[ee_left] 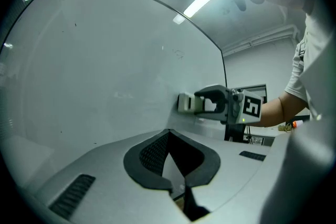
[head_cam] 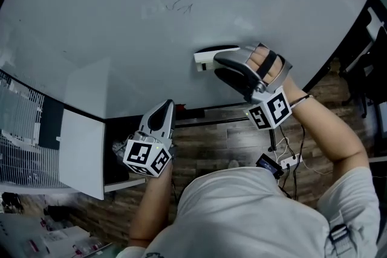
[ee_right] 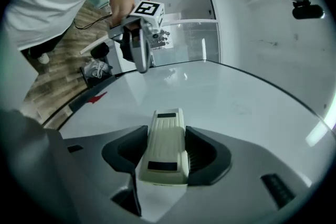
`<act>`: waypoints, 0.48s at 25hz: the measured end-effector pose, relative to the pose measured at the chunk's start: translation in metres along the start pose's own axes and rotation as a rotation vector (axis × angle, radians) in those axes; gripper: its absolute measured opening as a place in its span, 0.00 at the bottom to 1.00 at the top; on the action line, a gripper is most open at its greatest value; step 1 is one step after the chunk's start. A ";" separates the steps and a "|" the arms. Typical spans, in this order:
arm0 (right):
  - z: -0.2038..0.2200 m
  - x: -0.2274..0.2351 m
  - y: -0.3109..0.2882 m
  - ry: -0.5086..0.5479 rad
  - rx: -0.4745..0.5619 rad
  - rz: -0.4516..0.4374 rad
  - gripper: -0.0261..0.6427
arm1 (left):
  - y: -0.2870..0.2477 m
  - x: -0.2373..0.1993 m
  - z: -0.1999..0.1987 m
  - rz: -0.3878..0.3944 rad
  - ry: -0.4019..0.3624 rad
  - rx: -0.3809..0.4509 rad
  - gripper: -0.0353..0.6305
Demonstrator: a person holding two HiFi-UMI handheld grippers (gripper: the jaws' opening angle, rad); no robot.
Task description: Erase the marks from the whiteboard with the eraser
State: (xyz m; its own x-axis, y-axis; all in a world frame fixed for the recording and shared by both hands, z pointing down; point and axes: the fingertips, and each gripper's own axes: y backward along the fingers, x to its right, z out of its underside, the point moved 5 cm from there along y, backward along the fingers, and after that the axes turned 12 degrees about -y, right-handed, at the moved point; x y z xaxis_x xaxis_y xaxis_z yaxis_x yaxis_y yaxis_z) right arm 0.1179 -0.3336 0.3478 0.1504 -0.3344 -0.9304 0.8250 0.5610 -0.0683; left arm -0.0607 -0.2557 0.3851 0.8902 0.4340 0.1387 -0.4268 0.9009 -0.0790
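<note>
Grey left gripper is hovering near the lower edge of the whiteboard, its fingers pressed together on nothing; faint marks are showing higher up; the cream eraser, probably light, stiff plastic, is seemingly touching the board, pinched across its long sides by the right gripper.

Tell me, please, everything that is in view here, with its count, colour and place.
whiteboard: one, white, fills the upper head view
marks: one faint cluster, dark, upper middle of the whiteboard
eraser: one, cream, at the whiteboard's lower middle
floor: one, brown wood, below the whiteboard
panel: one, white, lower left
power strip: one, white, on the floor, right
left gripper: one, grey, shut and empty, low centre
right gripper: one, grey, shut on the eraser
</note>
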 end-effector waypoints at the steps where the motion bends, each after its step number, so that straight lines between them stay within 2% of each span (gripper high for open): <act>1: 0.007 -0.020 -0.003 -0.014 -0.010 -0.034 0.39 | 0.000 0.000 0.001 -0.002 -0.004 -0.004 0.06; 7: 0.048 -0.126 -0.008 -0.011 -0.098 -0.217 0.39 | 0.001 0.006 0.008 -0.003 -0.010 -0.030 0.06; 9: 0.055 -0.145 -0.009 -0.009 -0.118 -0.262 0.39 | 0.001 0.005 0.008 -0.003 -0.010 -0.036 0.06; 12: 0.057 -0.152 -0.007 0.026 -0.120 -0.281 0.39 | 0.000 0.006 0.008 -0.001 -0.012 -0.040 0.06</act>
State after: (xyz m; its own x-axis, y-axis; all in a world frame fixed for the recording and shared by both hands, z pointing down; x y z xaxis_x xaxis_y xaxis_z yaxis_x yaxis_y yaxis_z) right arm 0.1202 -0.3302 0.5103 -0.0897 -0.4701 -0.8780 0.7621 0.5351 -0.3644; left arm -0.0569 -0.2532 0.3939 0.8886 0.4335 0.1501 -0.4192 0.9002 -0.1182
